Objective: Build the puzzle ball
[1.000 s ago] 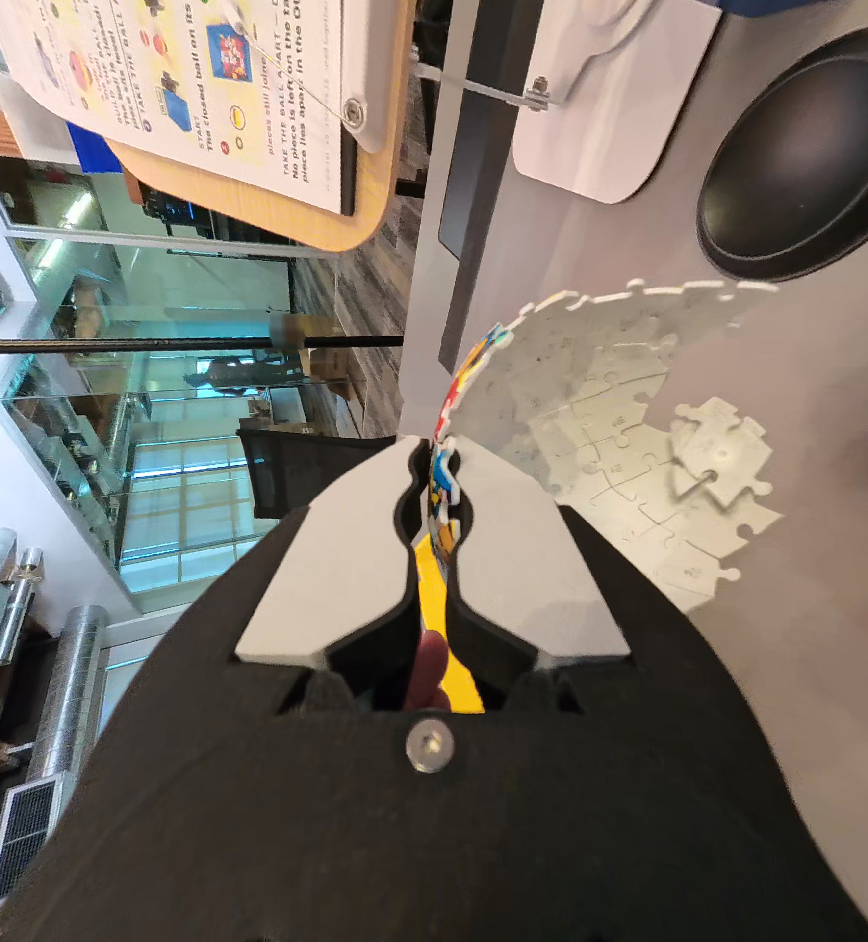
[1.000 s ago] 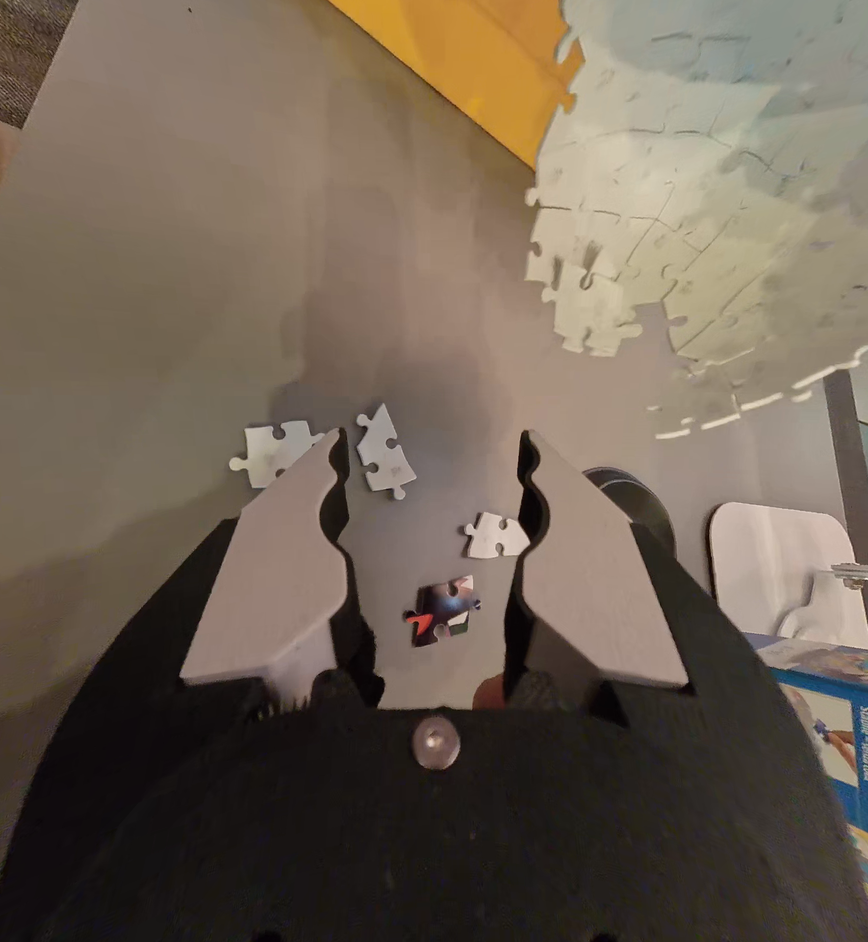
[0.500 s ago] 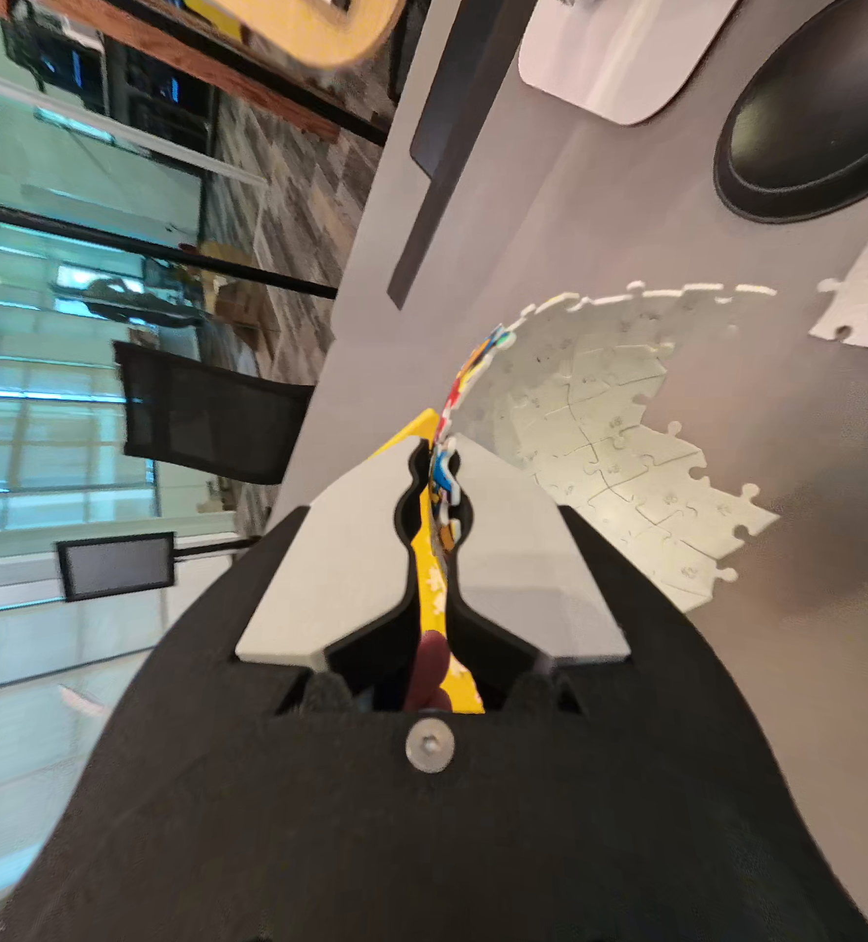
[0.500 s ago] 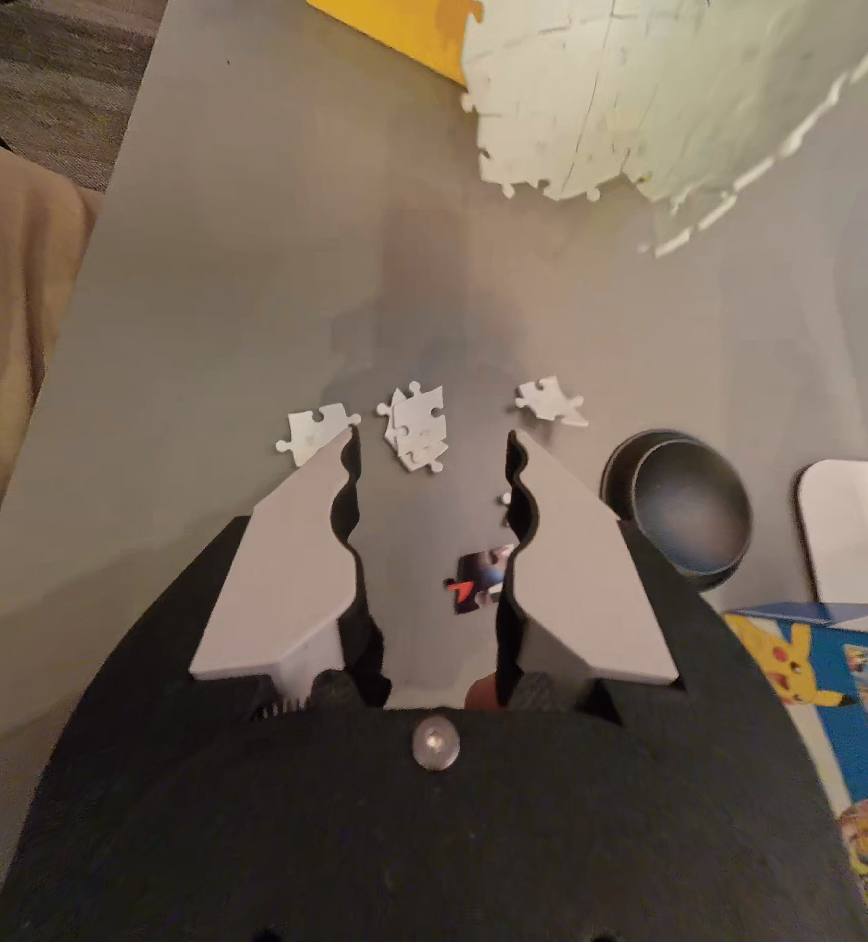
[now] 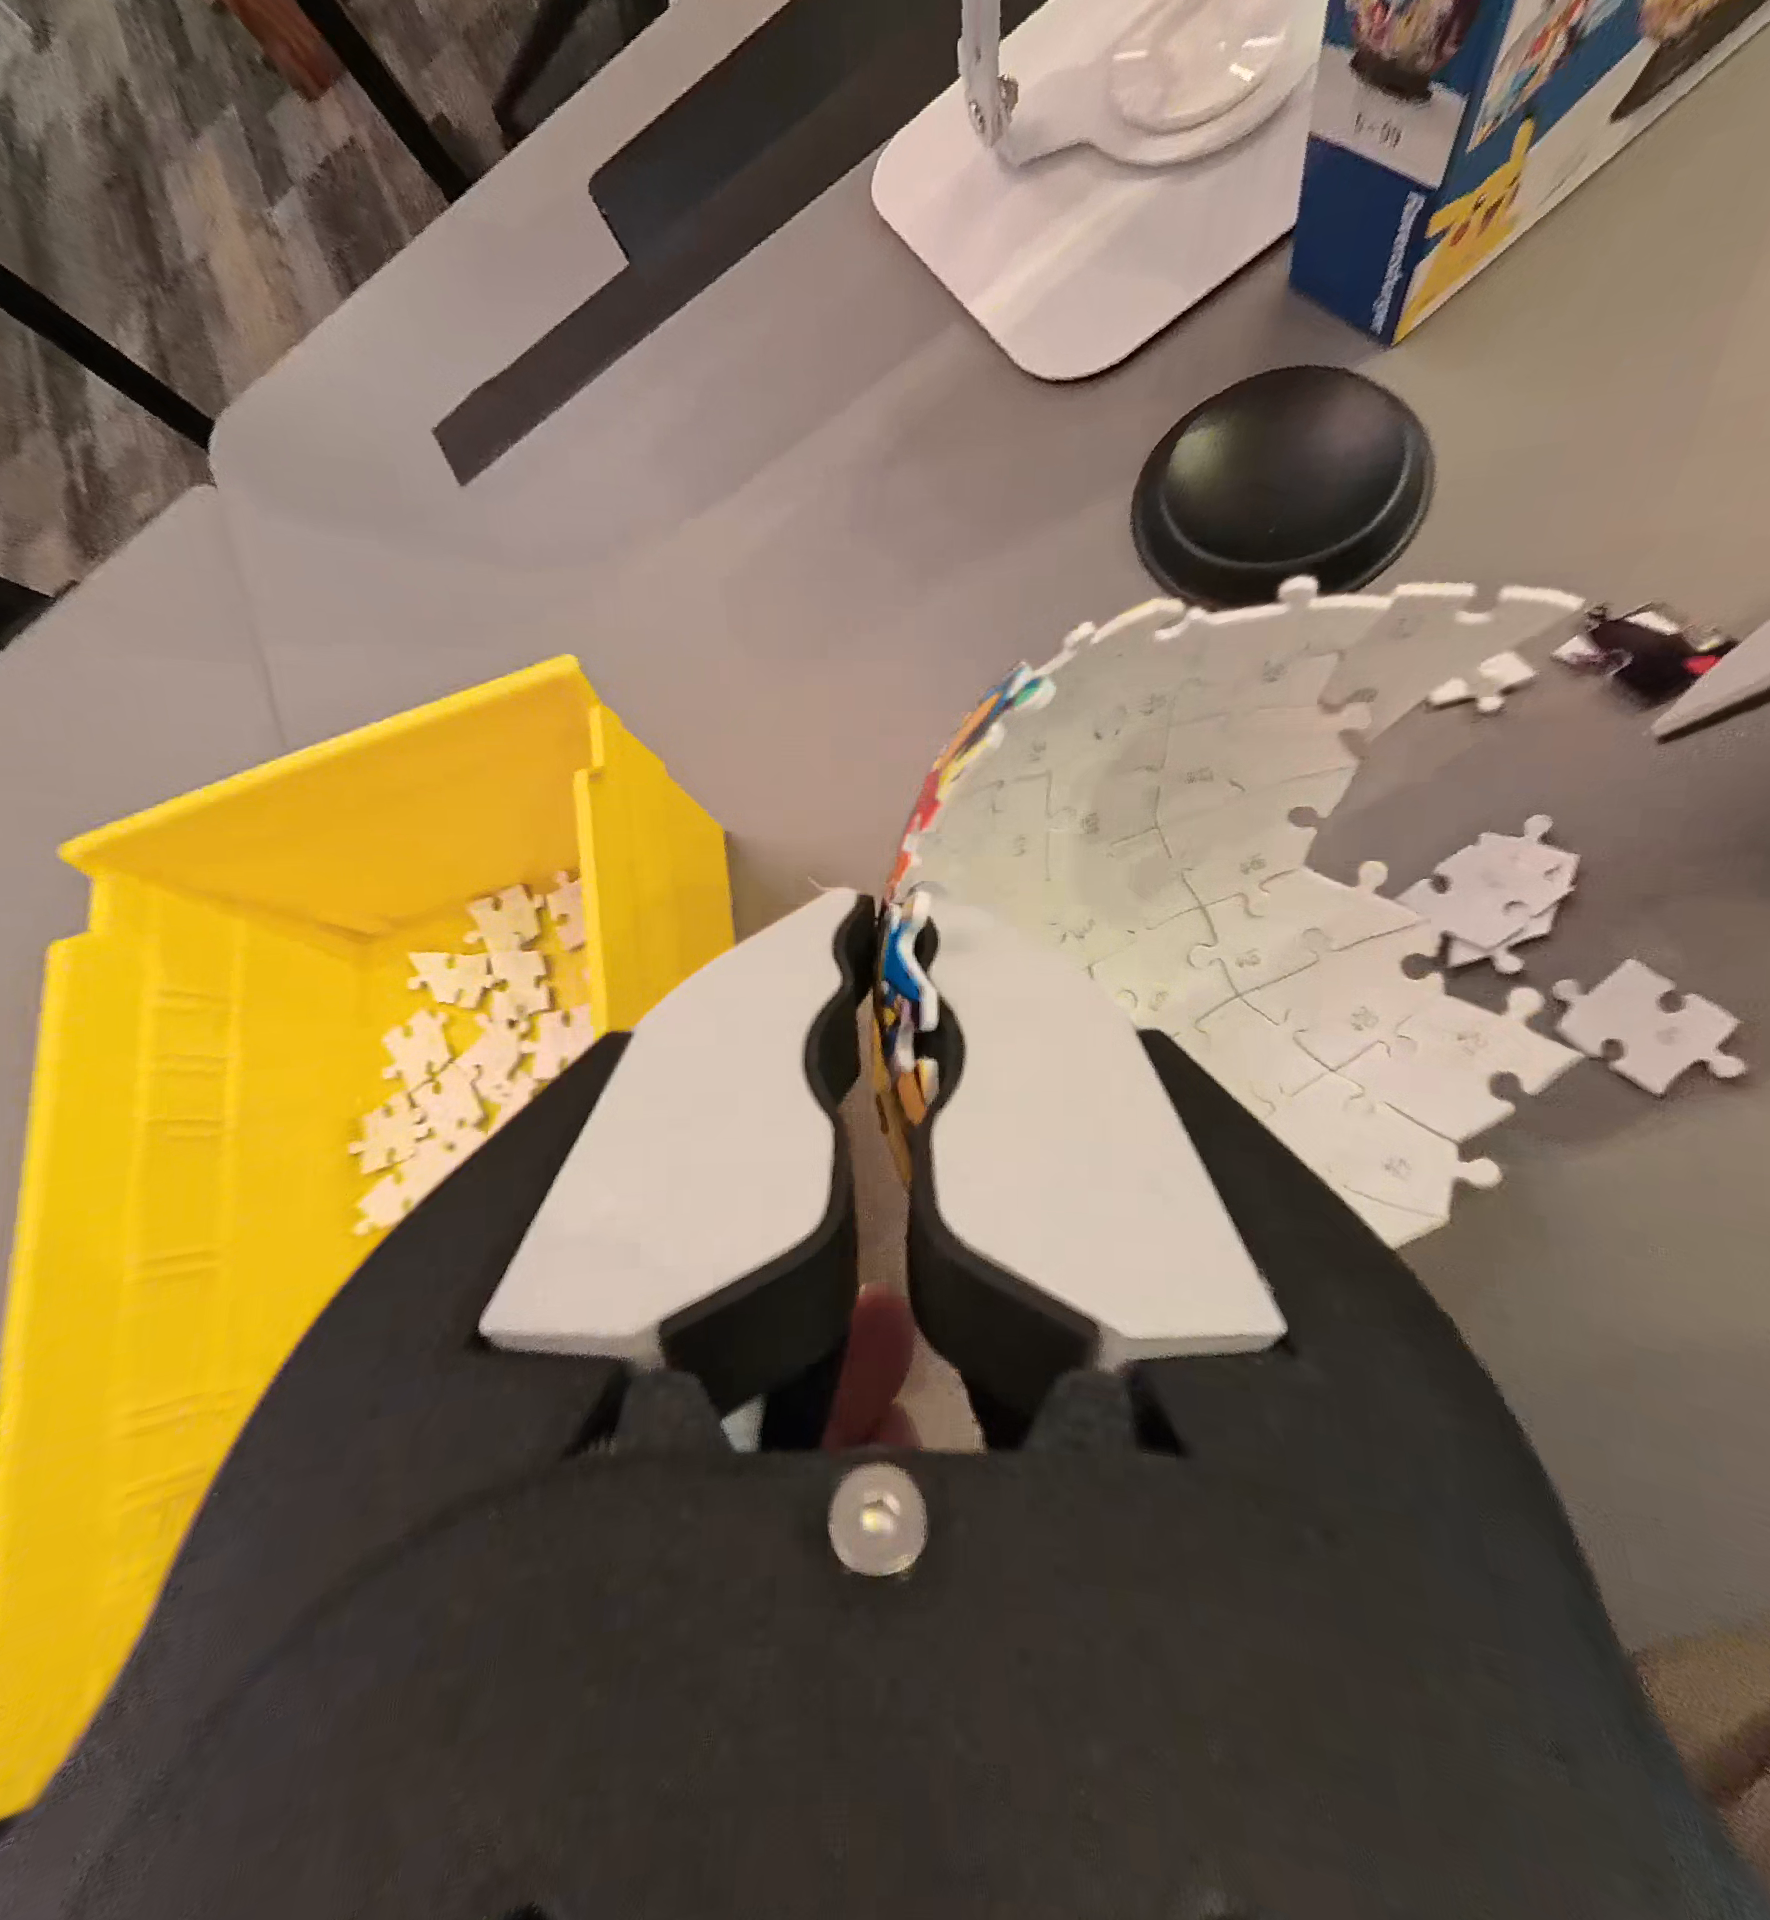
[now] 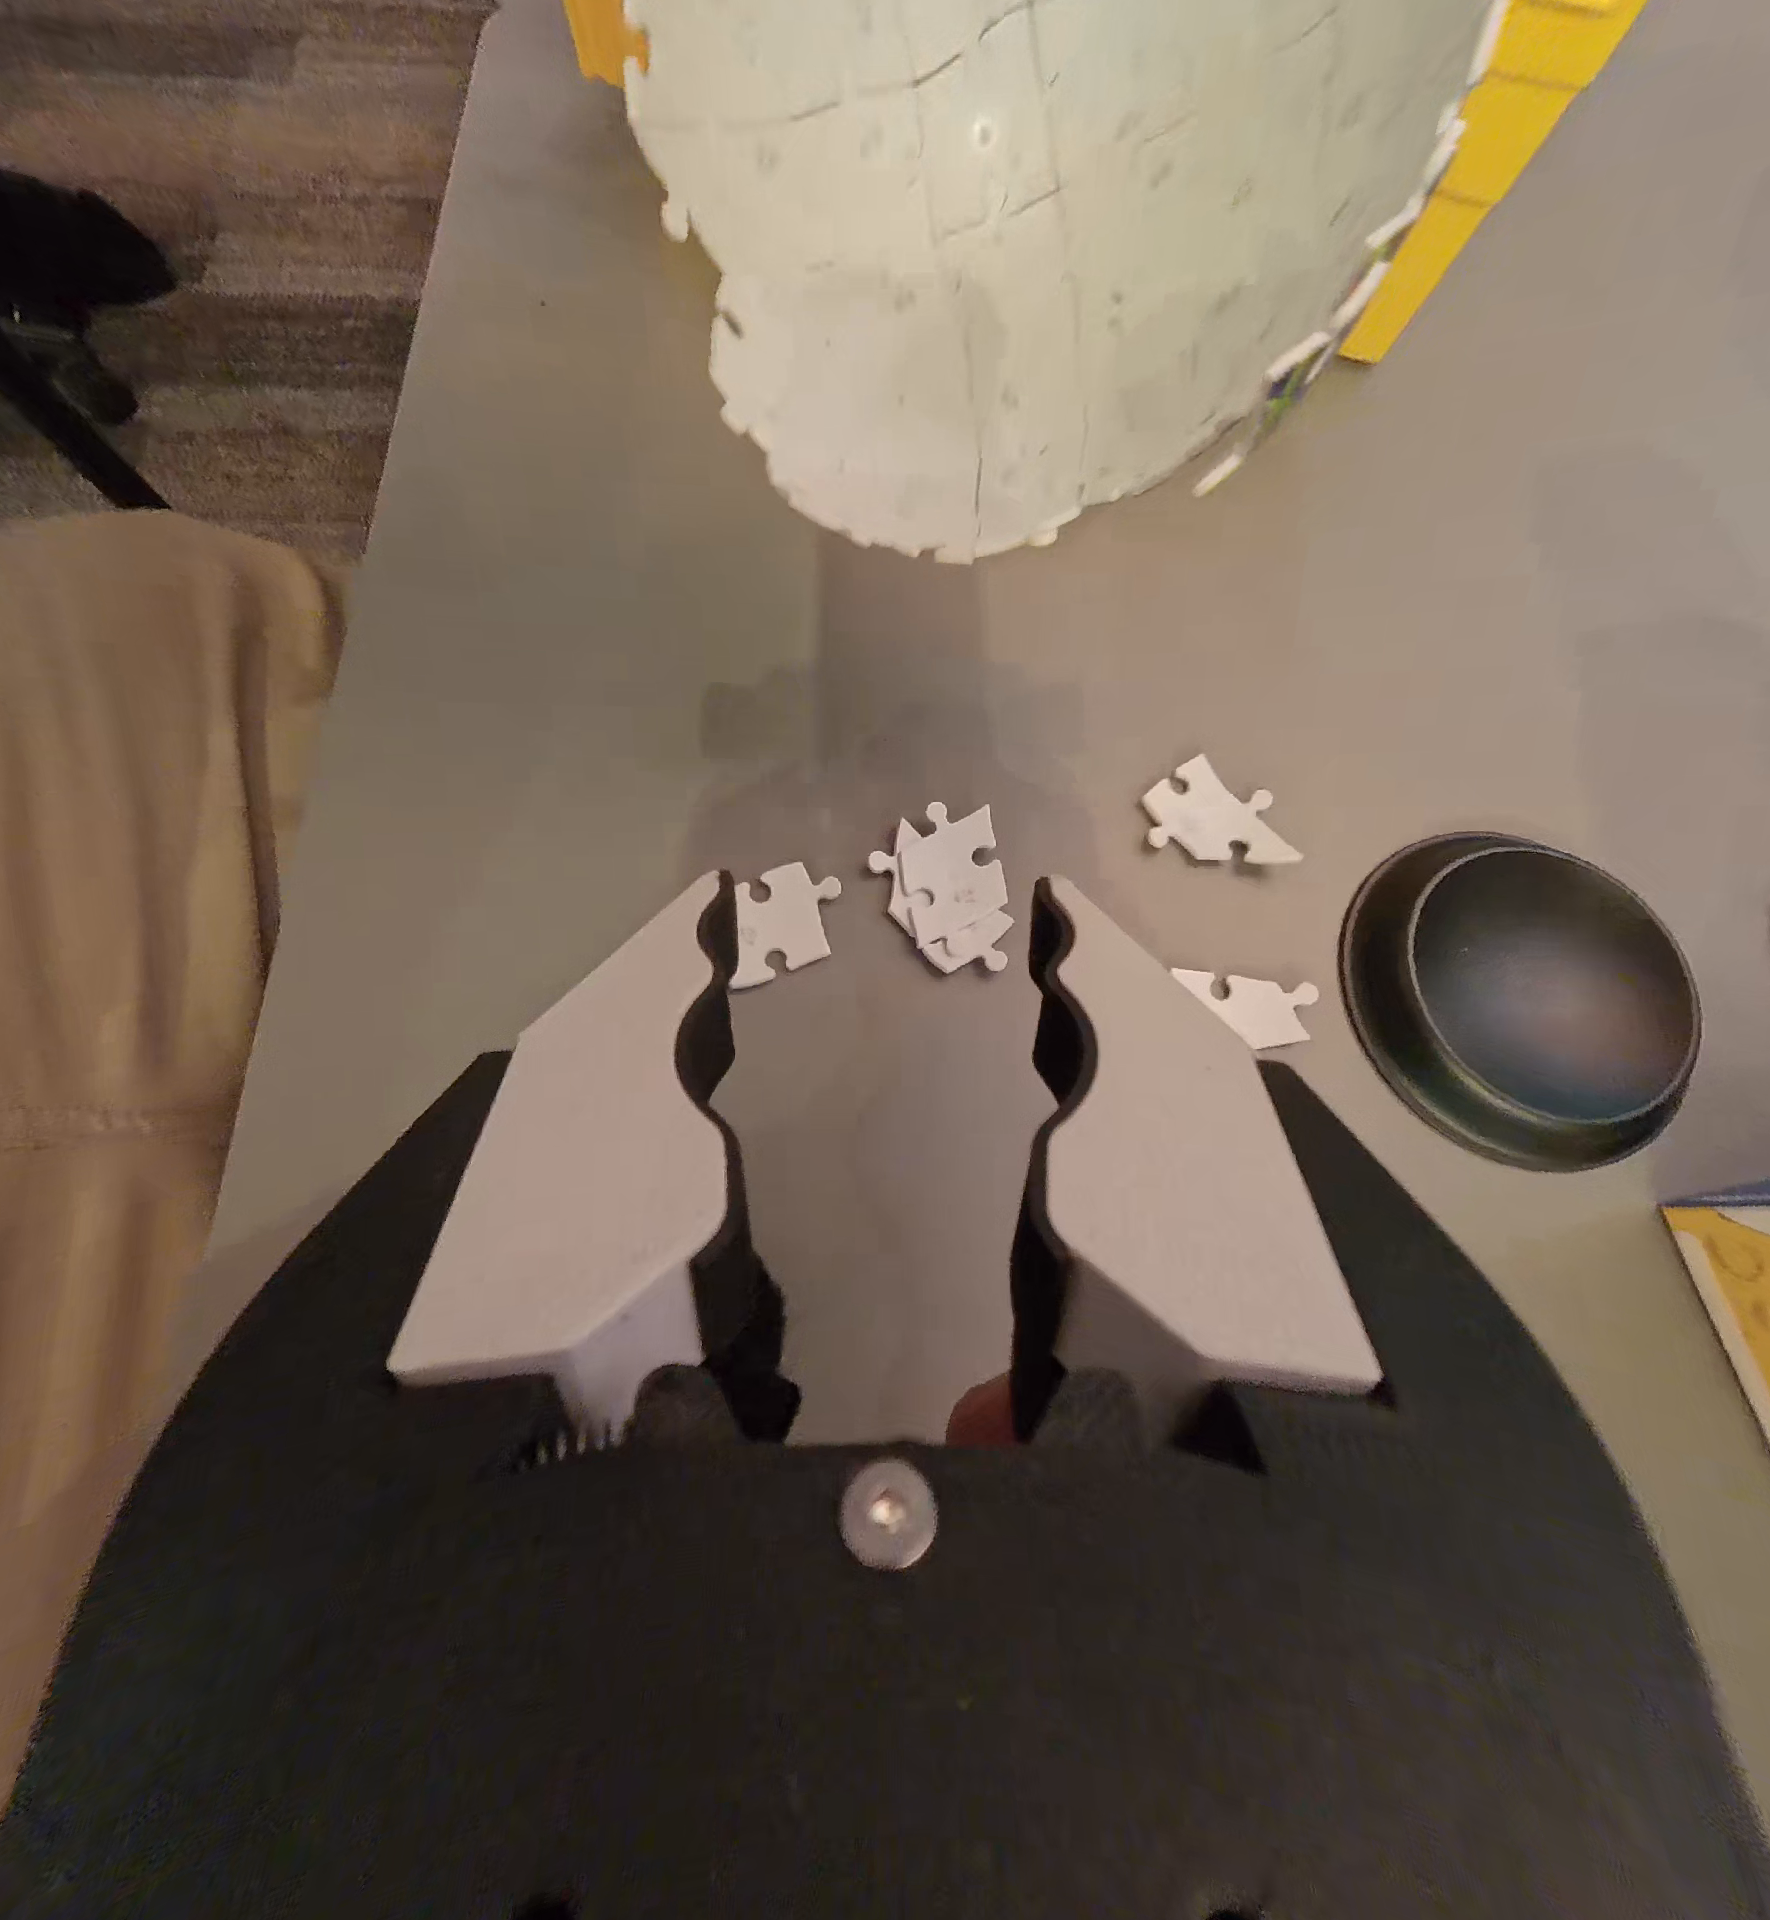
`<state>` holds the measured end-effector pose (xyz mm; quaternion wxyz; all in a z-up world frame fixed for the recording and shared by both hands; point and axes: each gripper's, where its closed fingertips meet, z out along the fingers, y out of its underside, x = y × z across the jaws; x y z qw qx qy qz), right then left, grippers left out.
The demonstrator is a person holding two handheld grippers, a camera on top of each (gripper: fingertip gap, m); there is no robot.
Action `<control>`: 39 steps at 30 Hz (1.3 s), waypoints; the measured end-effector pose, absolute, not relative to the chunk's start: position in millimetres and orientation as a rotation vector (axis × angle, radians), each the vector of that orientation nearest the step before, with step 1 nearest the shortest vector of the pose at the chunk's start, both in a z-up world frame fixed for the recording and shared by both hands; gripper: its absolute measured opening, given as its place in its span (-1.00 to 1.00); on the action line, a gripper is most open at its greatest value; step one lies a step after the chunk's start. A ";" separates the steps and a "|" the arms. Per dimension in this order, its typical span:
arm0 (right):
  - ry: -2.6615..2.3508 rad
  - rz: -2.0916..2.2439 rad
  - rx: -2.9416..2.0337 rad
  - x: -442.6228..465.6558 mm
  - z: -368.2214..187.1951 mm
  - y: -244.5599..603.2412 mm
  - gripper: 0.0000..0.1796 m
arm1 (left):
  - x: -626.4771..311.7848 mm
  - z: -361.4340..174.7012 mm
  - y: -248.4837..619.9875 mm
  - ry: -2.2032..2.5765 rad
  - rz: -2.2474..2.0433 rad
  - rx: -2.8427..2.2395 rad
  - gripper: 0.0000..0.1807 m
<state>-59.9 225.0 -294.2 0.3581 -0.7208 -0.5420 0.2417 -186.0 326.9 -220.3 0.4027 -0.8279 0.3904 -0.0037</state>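
My left gripper is shut on the rim of the partly built puzzle ball, a curved shell with a white inside and a coloured outside. The shell hangs above the grey table and also shows in the right wrist view. My right gripper is open and empty, low over the table. Several loose white puzzle pieces lie just ahead of its tips, one by the left fingertip and one by the right. More loose pieces lie beside the shell in the left wrist view.
A yellow bin with several white pieces stands left of the shell. A black round stand, a white base and a blue puzzle box stand at the far side. A tan sleeve is at the left. Some 20 cm of space lies between my two pairs of fingers.
My left gripper has swung with the shell so the yellow bin and box come into view. My right gripper has drawn back from the shell and lowered toward the loose pieces.
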 end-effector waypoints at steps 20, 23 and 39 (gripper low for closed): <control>-0.823 0.704 -1.939 -92.0 -255.7 279.0 -0.62 | -191.5 -223.5 308.1 0.807 -0.086 -2.034 -0.95; -0.772 0.738 -1.945 -98.2 -254.9 282.9 -0.68 | -185.0 -222.2 308.2 0.807 -0.087 -2.016 -0.95; -0.627 0.731 -1.971 -97.5 -260.0 293.4 -0.93 | -173.4 -229.3 307.2 0.785 -0.066 -2.004 -0.95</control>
